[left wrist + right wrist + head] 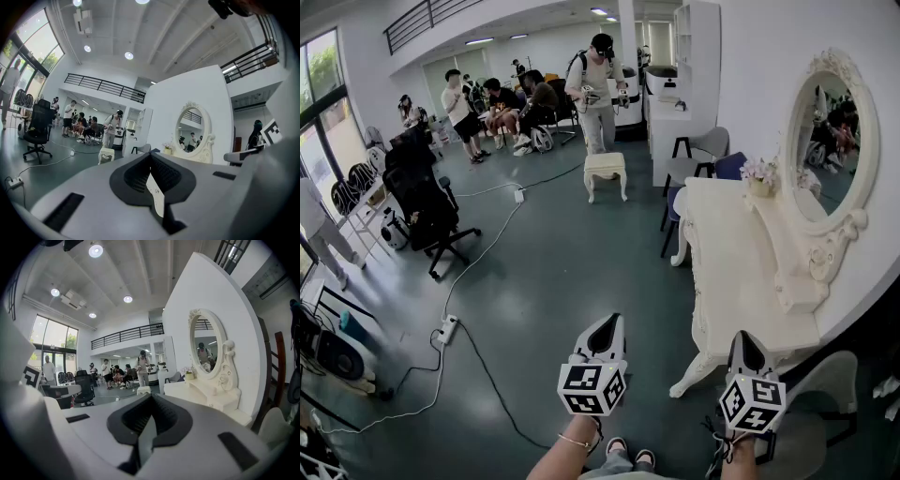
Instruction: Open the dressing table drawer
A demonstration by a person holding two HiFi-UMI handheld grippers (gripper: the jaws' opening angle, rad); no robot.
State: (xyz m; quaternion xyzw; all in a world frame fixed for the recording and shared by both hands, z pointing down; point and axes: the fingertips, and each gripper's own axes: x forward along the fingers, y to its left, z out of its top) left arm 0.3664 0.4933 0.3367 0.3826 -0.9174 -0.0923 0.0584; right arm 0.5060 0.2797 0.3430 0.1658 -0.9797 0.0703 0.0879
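The counter [722, 244] is finished in smooth cream paint with a soft sheen, and its carved mirror frame [839, 228] likewise. The floor [553, 281] is smooth and faintly glossy. Matt grey plastic shells and black ribbed pads [136, 178] are seen on the left hand-held gripper [612, 323] and the right hand-held gripper [742, 339].

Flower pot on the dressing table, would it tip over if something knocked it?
Probably: the flower pot looks small, with blooms spreading above its rim, so somewhat top-heavy. It is likely light, so a nudge could slide it along the smooth dressing table.

mirror [827, 141] on dressing table [727, 267], stool [606, 165] beyond
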